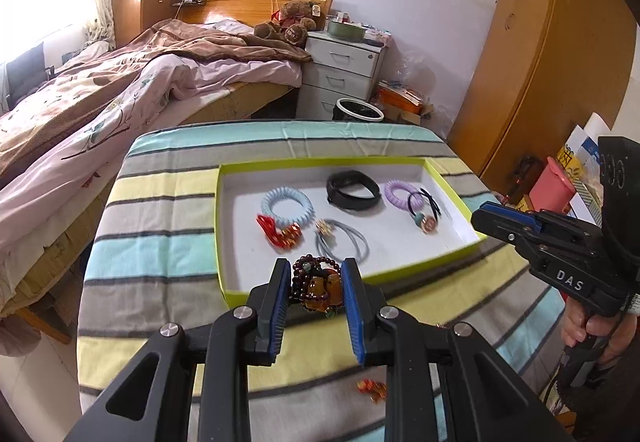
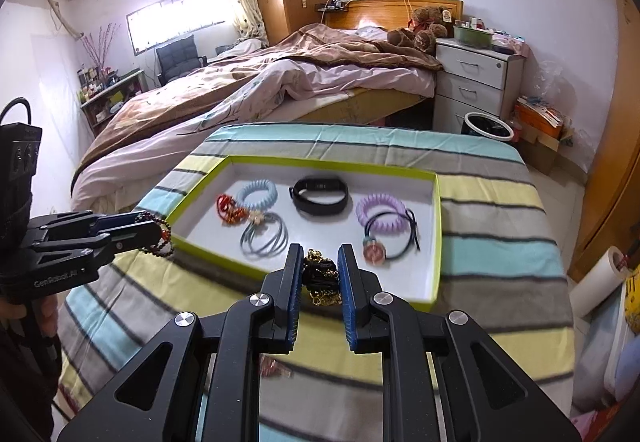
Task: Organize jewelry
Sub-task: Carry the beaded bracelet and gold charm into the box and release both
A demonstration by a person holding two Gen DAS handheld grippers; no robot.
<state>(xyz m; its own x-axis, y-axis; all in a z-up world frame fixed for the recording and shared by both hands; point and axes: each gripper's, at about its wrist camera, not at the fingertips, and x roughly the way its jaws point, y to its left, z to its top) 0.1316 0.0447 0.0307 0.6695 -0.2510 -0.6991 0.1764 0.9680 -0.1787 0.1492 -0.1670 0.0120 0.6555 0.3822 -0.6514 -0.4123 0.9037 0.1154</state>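
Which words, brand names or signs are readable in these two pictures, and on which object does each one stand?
"DAS": white letters on the body of the right tool, seen from the left wrist view.
"GenRobot.AI": pale letters on the body of the left tool, seen from the right wrist view.
Tag on the teddy bear: too small to read.
Print on the yellow packaging beside the table: too blurred to read.

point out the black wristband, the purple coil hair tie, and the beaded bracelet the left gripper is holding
black wristband point(image 1: 352, 190): left wrist view, front strap.
purple coil hair tie point(image 1: 400, 192): left wrist view, coil's left side.
beaded bracelet point(image 1: 318, 284): left wrist view, amber beads.
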